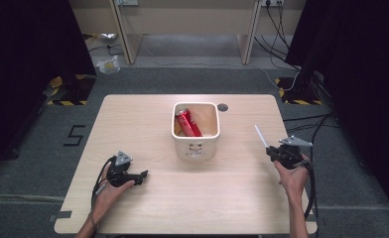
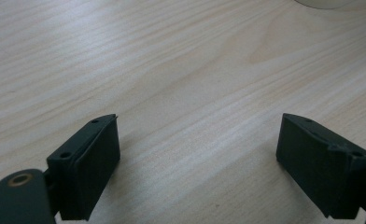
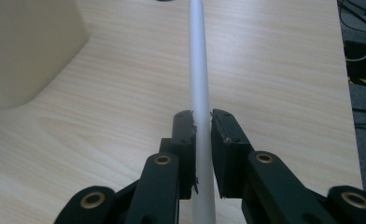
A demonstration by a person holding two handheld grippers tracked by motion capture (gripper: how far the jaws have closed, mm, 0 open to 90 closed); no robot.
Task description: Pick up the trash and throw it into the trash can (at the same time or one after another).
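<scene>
Wooden table (image 1: 182, 198) bears a bin (image 1: 196, 144), its can (image 1: 188, 123) half hidden. Right gripper (image 3: 202, 116) clamps a white rod (image 3: 199, 70), top cut off; left gripper (image 2: 197, 140) gapes, empty.

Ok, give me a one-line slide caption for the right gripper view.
Right gripper clamped on a white rod above the wooden table, cream bin at left.

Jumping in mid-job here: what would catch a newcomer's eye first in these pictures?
Probably the red can lying tilted inside the cream bin at the middle of the wooden table. Next, the right gripper near the table's right edge, its jaws clamped on a thin white rod pointing toward the far side. The left gripper rests open at the near left, nothing between its jaws.
</scene>
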